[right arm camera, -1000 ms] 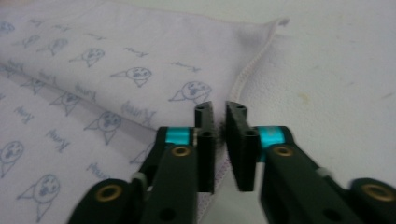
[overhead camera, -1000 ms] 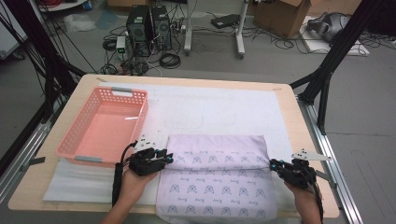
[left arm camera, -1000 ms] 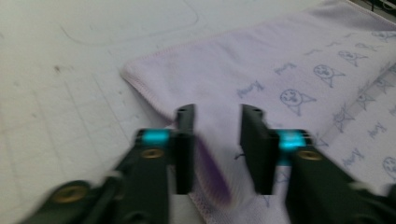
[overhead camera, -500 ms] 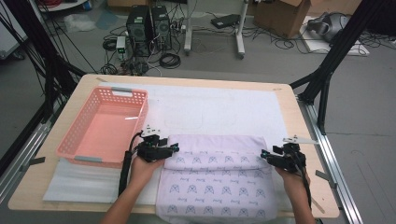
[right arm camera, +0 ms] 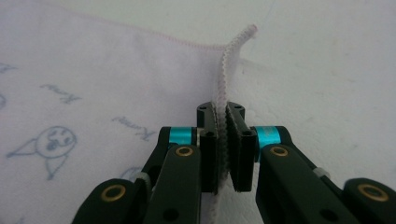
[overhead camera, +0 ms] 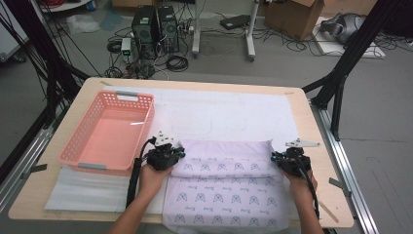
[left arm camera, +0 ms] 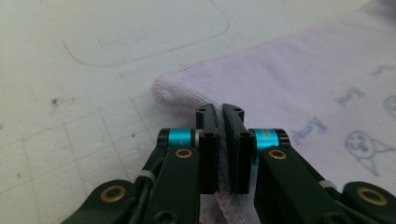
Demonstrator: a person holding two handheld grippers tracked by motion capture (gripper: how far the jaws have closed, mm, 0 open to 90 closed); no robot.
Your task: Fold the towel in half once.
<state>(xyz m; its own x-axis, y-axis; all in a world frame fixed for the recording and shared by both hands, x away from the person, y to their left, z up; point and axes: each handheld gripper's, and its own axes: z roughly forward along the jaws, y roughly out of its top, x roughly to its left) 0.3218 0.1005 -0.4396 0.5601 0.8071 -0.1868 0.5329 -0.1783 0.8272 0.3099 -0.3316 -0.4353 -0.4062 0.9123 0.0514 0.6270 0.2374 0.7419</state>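
We see our left gripper (left arm camera: 220, 144) built of matte black links, each pinned with brass-coloured rivets and dark socket screws. Bright teal bands ring the joints behind its two flat black jaws, and a pale cable tie wraps each link. Our right gripper (right arm camera: 222, 144) is built alike. From above, each carries a grey three-cornered plate and trails a black cable along our bare forearms; no sleeves are visible.
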